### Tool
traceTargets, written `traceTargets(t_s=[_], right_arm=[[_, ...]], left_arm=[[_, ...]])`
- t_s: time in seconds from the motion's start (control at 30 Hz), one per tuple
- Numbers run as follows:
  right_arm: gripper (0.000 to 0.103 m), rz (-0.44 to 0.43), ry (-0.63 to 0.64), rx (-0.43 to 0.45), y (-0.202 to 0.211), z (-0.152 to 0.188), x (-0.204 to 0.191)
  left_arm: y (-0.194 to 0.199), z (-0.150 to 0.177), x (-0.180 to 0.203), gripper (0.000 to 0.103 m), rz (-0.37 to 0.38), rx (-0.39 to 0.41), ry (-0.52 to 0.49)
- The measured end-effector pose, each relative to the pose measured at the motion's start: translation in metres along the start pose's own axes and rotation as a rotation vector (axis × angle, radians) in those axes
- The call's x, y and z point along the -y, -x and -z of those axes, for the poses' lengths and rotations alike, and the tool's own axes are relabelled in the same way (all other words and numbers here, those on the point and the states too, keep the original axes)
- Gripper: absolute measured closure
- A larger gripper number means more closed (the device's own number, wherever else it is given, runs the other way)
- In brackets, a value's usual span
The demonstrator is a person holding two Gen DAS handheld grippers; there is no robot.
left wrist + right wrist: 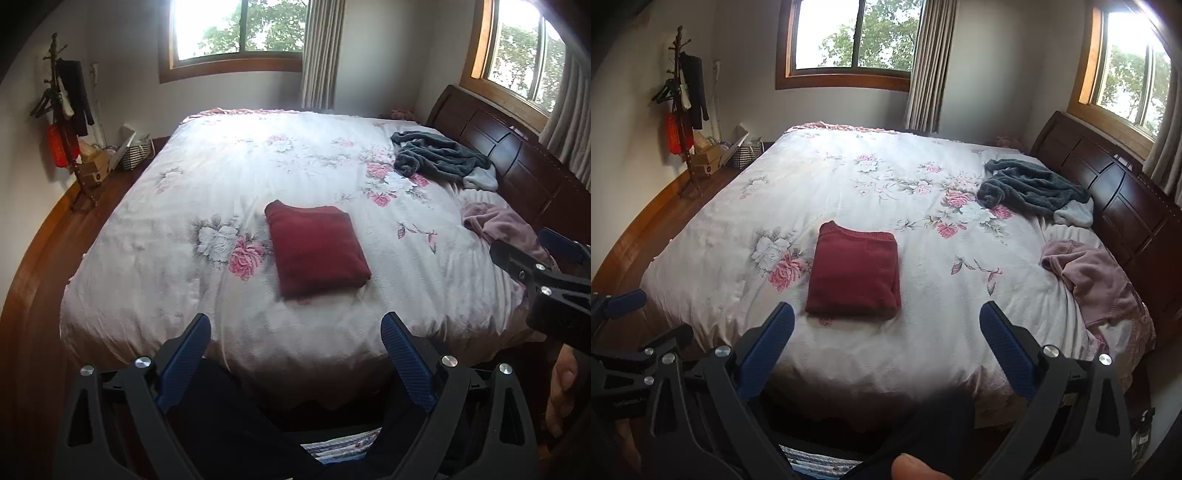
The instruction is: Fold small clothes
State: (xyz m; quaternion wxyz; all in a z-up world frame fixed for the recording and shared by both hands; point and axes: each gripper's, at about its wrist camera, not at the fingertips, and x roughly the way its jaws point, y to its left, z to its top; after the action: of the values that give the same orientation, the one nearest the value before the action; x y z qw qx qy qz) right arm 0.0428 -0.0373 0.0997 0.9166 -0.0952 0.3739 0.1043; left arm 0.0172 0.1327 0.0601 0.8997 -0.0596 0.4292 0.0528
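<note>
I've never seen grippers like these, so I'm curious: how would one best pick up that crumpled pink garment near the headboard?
Probably with the right gripper, coming from the bed's near edge. The pink garment lies bunched, with a raised fold at its left end facing the bed's middle. That standing ridge gives the open jaws something to pinch; the flatter parts would be harder to catch.

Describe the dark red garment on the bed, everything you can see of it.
The dark red garment looks like a knit sweater, folded into a neat, flat rectangle with a ribbed band along its far edge. It lies near the middle of the floral bedspread, beside a printed pink flower. Nothing else touches it; both grippers are open and held clear of it.
</note>
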Motion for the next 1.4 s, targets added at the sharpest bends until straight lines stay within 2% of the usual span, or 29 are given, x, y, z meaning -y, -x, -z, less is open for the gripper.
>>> traceTargets(t_s=[0.17,0.33,0.6,1.4], right_arm=[[0.003,0.009,0.026,-0.022,-0.012,-0.001,-0.006],[0.003,-0.023,-0.010,-0.043,-0.025,-0.002,0.000],[0.003,-0.012,-0.021,-0.076,-0.038,-0.003,0.001],[0.003,-0.039,-0.012,-0.063,-0.041,0.002,0.000]], left_arm=[[-0.007,-0.004,-0.003,0.009,-0.002,-0.019,0.009],[-0.016,-0.008,0.000,0.009,0.004,-0.036,0.006],[-0.022,-0.015,-0.002,0.009,0.022,-0.047,0.011],[-0.025,-0.016,-0.001,0.009,0.033,-0.045,0.011]])
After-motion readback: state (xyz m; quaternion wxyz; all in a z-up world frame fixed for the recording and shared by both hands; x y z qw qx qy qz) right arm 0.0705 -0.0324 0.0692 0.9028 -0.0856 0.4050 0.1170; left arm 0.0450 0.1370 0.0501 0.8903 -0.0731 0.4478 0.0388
